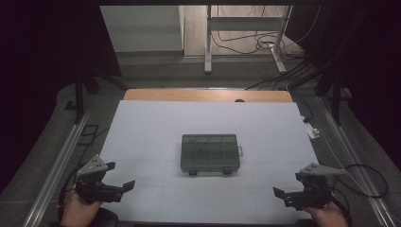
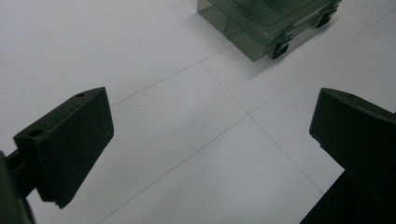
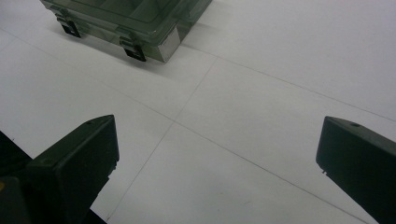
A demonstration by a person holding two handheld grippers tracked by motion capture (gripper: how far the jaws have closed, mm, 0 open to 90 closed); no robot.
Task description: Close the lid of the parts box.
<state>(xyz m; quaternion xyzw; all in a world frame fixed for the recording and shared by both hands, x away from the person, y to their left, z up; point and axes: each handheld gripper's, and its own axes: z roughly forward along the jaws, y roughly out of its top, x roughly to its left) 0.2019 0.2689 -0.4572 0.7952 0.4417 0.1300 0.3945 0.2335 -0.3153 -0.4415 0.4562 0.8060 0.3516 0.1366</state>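
A smoky clear plastic compartment box [image 1: 210, 153] lies shut in the middle of the white mat [image 1: 142, 127], two black latches on its near side. My left gripper [image 1: 119, 176] hovers at the near left of the mat, open and empty. At the near right my right gripper [image 1: 282, 195] is also open with nothing in it. In the left gripper view the box [image 2: 266, 21] sits at the top, beyond the wide-apart jaws. The right gripper view has the box [image 3: 126, 23] at the upper left, its latches facing me.
The mat covers a wooden table [image 1: 208, 95] whose far edge is bare. A small white object [image 1: 312, 131] lies off the mat's right edge. Cables [image 1: 359, 175] trail at the right. A desk frame [image 1: 246, 33] stands behind on the floor.
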